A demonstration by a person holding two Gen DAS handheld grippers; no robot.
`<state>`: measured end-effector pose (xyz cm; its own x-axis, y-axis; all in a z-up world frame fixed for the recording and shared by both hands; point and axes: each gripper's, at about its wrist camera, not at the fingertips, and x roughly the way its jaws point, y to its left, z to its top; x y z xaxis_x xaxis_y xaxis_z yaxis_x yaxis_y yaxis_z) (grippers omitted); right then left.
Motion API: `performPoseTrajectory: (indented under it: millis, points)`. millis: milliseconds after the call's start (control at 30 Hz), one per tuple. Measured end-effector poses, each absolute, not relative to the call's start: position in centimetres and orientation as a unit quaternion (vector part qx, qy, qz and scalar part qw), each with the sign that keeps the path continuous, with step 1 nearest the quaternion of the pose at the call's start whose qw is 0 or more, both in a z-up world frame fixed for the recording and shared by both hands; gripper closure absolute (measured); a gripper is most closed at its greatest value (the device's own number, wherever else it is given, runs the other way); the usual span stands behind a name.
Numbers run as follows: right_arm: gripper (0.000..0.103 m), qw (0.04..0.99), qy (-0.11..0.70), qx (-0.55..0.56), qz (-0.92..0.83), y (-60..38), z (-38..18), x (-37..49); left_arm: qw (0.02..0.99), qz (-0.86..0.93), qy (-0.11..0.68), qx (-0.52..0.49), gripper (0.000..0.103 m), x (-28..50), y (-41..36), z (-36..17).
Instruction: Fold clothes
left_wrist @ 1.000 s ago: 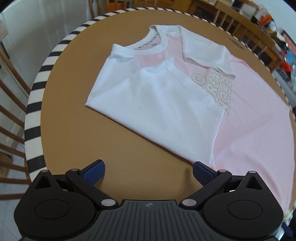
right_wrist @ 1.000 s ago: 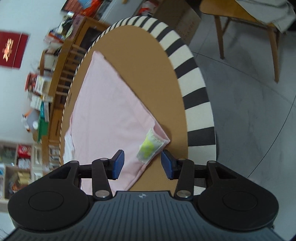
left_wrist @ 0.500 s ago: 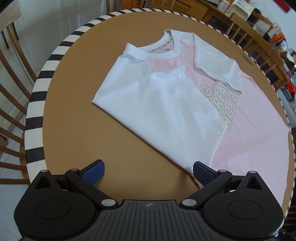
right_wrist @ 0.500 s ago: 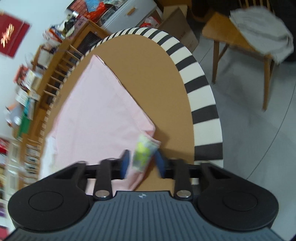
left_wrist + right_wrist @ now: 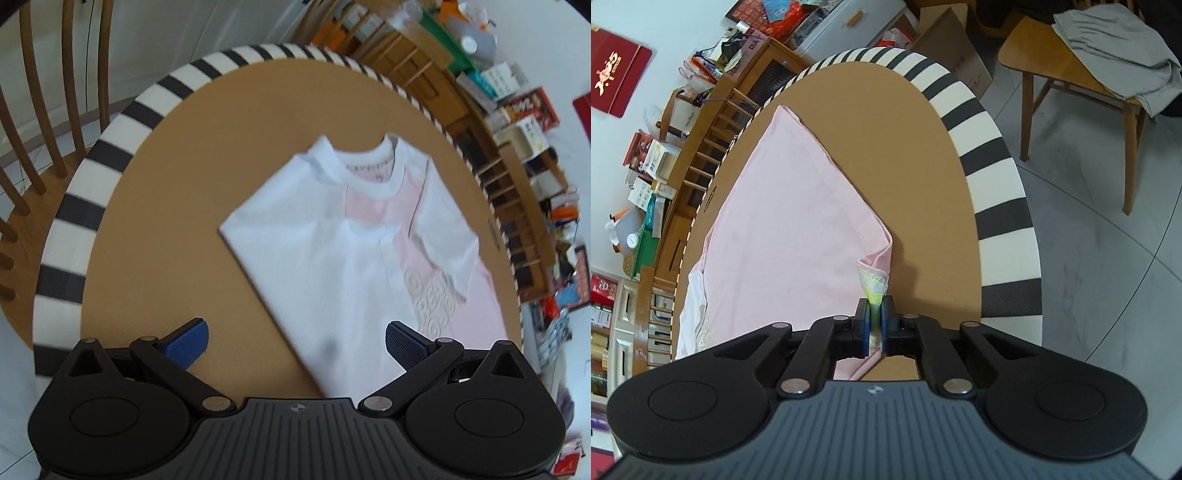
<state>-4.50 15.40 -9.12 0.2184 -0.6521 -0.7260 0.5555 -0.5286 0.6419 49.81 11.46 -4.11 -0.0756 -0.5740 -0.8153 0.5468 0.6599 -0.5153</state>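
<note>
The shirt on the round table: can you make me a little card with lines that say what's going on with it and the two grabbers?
shirt: pink and white t-shirt, one side already folded over, lying on the table
table: round, brown top, black-and-white striped rim
left gripper: open, above the shirt's near edge, holding nothing
right gripper: fingers shut on the shirt's bottom corner
chair: grey cloth on its seat

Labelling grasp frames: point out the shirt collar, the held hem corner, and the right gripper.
shirt collar (image 5: 373,182), left wrist view, white neckband front.
hem corner (image 5: 872,282), right wrist view, yellow-printed tip above the fingers.
right gripper (image 5: 874,320), right wrist view, between fingertips.
</note>
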Motion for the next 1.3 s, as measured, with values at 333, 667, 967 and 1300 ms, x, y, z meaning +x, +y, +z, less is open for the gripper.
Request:
performPoseTrajectory:
  millis: [333,667,967,1300]
  points:
    - [0.097,0.483,-0.045,0.620,-0.617,15.6,-9.4,-5.4,0.632,-0.402,0.652,-0.120,0.003,52.2,11.8,-5.5]
    - [0.098,0.483,-0.047,0.625,-0.611,15.5,-9.8,-6.1,0.594,-0.418,0.665,-0.175,0.036,52.0,10.9,-7.7]
    - [0.098,0.480,-0.052,0.632,-0.607,15.8,-9.8,-6.4,0.655,-0.438,0.604,-0.117,0.029,52.3,11.3,-5.9]
    - [0.098,0.478,-0.045,0.631,-0.609,15.8,-9.4,-5.9,0.628,-0.426,0.643,-0.099,0.092,51.7,10.2,-7.0]
